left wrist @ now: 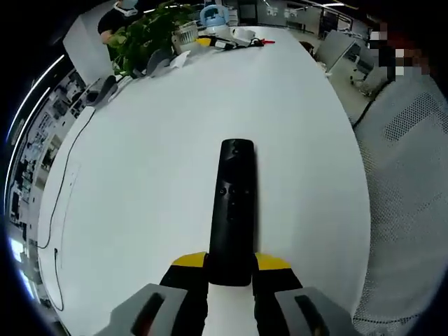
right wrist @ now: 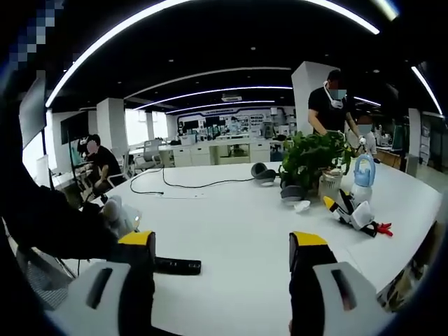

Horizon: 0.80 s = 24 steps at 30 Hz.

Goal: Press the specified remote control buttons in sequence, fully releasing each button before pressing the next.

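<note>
My left tool [left wrist: 230,274] is clenched on the near end of the long black plastic remote control [left wrist: 233,210], which lies flat on the white round-edged desk [left wrist: 154,175], out toward the middle. My right tool [right wrist: 222,260] is released, holding nothing, and sits up high beside it. If I come down crooked, I think I could push two buttons together or knock the remote loose.
</note>
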Motion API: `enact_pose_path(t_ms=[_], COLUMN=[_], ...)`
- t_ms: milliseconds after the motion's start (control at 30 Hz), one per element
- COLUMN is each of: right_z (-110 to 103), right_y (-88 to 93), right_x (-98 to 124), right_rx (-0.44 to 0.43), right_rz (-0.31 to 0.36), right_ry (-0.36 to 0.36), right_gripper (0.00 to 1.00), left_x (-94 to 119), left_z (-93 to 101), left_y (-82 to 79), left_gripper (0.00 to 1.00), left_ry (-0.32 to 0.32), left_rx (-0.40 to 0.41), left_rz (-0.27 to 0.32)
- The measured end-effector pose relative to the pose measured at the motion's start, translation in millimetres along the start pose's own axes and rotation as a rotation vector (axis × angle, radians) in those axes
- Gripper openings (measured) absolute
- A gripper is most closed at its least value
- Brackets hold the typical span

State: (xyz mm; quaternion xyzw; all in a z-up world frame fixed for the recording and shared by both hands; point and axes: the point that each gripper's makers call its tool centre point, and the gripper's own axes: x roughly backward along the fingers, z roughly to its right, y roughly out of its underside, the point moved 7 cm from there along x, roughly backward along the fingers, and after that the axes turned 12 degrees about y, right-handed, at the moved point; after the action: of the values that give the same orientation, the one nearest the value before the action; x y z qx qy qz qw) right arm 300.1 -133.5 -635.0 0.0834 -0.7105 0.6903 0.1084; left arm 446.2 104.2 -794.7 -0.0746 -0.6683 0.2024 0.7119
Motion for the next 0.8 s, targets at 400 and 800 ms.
enact_pose_path(t_ms=[400, 800], right_z=[-0.8, -0.9], right_y=[4.7, 5.7], right_x=[-2.9, -3.7], right_rx=[0.013, 0.015], right_rz=[-0.035, -0.042], right_ry=[-0.001, 0.004], right_gripper=[0.79, 0.75], left_x=[4.2, 8.2], left_z=[-63.4, -120.7], left_y=[-11.9, -25.8], left_gripper=[0.23, 0.23], left_ry=[-0.032, -0.071], left_rx=[-0.079, -0.138], left_rz=[-0.059, -0.121])
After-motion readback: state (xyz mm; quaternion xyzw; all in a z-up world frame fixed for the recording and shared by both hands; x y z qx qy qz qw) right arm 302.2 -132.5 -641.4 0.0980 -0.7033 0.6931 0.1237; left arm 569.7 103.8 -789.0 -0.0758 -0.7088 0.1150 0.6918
